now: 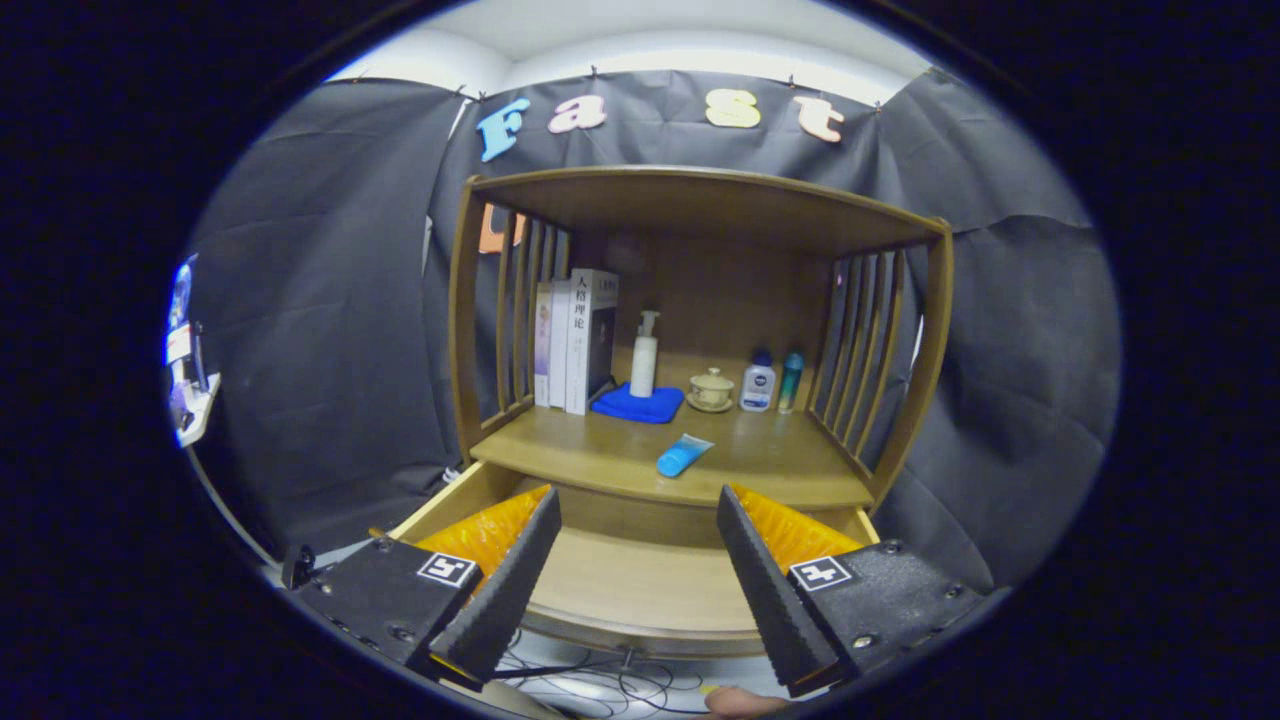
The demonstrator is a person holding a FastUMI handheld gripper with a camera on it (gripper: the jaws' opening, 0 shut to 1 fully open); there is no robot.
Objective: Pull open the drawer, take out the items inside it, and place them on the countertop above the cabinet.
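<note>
The wooden cabinet's drawer (pixel 640 590) stands pulled open below the countertop (pixel 760 460), and the part of its floor that I see between the fingers is bare wood. A blue tube (pixel 682 456) lies on the countertop near its front edge, just beyond the fingers. My gripper (pixel 638 515) hovers over the open drawer with its fingers wide apart and nothing between them.
On the countertop toward the back stand several books (pixel 575 340), a white pump bottle (pixel 644 355) on a folded blue cloth (pixel 638 405), a small lidded cup on a saucer (pixel 711 390), and two small bottles (pixel 772 382). Slatted sides and a top board enclose the shelf. Cables lie on the floor below the drawer.
</note>
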